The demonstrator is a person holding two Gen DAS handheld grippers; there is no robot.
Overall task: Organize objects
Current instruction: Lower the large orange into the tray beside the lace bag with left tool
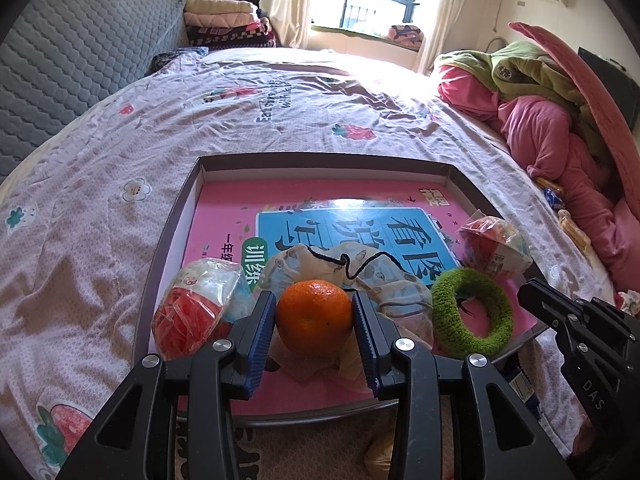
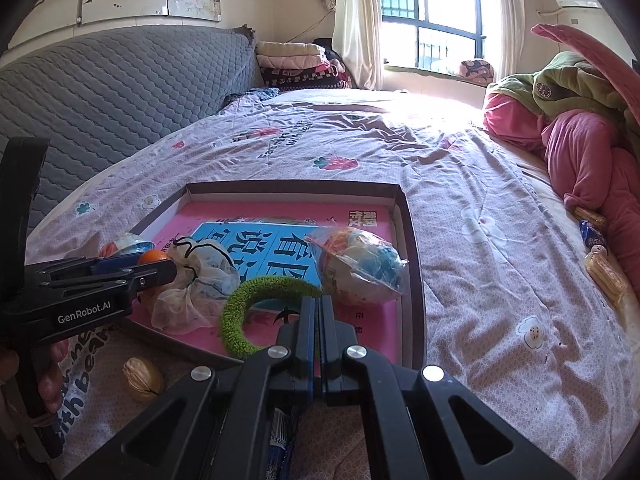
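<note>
My left gripper [image 1: 313, 298] is shut on an orange tangerine [image 1: 314, 320], its blue pads pressing both sides. It hangs just over the near end of a shallow box [image 1: 320, 157] lined with a pink book [image 1: 224, 216]. In the box lie a printed drawstring pouch [image 1: 384, 280], a green knitted ring [image 1: 472, 308] and two plastic-wrapped balls [image 1: 192, 308] [image 1: 496, 248]. My right gripper [image 2: 316, 300] is shut with nothing between its pads, at the near right edge of the green ring [image 2: 236, 316]. The right wrist view shows the left gripper [image 2: 172, 270] with the tangerine [image 2: 154, 257].
The box rests on a bed with a lilac flowered cover [image 1: 100, 208]. A walnut [image 2: 142, 378] and a blue packet [image 2: 280, 440] lie in front of the box. Pink and green clothes [image 1: 540, 128] pile up at the right, with snack packs [image 2: 604, 272] beside them.
</note>
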